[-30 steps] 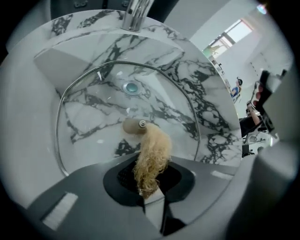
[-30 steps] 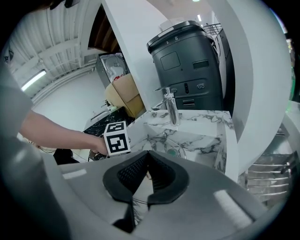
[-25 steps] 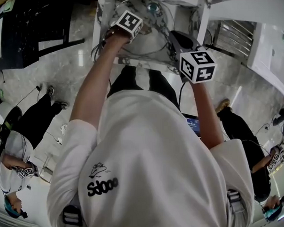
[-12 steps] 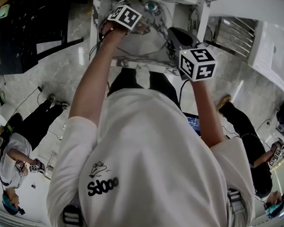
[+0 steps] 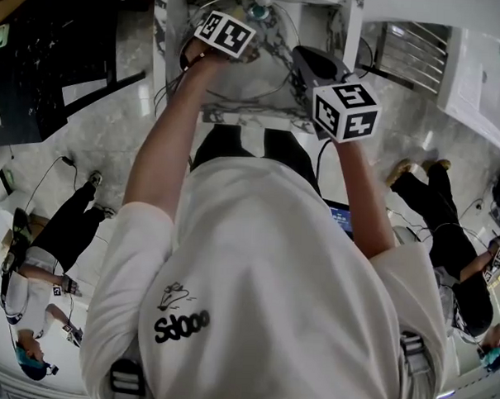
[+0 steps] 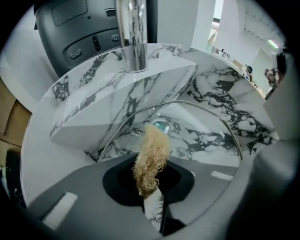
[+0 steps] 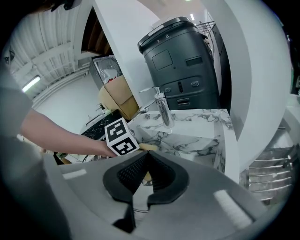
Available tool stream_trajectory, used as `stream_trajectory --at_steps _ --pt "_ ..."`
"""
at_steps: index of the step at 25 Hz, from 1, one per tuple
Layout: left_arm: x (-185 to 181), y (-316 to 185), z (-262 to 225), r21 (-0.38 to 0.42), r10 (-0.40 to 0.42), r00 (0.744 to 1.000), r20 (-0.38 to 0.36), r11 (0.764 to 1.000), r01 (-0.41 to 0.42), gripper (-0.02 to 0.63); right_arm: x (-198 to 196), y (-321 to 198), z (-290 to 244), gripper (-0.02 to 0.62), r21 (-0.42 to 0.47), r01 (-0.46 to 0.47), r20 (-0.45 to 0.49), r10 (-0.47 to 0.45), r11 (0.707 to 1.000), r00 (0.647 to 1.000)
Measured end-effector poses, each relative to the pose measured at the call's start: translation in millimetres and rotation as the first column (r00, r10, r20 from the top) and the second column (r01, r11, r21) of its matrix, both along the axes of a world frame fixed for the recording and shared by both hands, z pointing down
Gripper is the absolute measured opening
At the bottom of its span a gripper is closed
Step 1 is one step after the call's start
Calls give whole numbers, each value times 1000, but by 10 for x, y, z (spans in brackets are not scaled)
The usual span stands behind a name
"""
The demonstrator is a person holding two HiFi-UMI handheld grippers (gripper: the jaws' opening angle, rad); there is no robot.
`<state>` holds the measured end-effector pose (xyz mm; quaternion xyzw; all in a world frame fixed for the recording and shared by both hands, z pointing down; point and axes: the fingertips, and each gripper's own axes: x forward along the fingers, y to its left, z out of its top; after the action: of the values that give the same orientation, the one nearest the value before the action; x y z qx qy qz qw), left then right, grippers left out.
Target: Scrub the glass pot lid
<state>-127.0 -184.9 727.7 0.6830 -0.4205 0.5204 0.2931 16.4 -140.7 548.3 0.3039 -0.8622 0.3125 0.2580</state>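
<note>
My left hand-held gripper (image 6: pixel 151 187) pinches a straw-coloured fibre scrubber (image 6: pixel 151 157) at frame centre, before the glass pot lid (image 6: pixel 201 133); my right hand-held gripper (image 7: pixel 145 159) clamps that lid.

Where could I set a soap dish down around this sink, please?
The marble ledge is bare on both sides of the faucet, left and right. The basin is crowded: the upright glass pot lid and the scrubber fill it.

At sink (image 6: pixel 225 108) rear stands faucet (image 6: pixel 132 35); glass lid (image 6: pixel 201 136) spans across; free room above it.
</note>
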Motion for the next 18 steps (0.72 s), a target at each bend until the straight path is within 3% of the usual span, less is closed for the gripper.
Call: stream_trajectory --at_steps 5,9,18 --pt "321 103 48 -12 124 992 -11 992 -124 32 39 14 25 3 -3 -7 -3 7 1000 1000" --pt "551 303 72 -52 236 971 -32 970 -237 32 46 16 16 3 -3 -10 -5 10 1000 1000" --pt "881 828 107 -151 466 876 -120 864 -480 37 43 56 23 3 -5 -9 2 9 1000 1000"
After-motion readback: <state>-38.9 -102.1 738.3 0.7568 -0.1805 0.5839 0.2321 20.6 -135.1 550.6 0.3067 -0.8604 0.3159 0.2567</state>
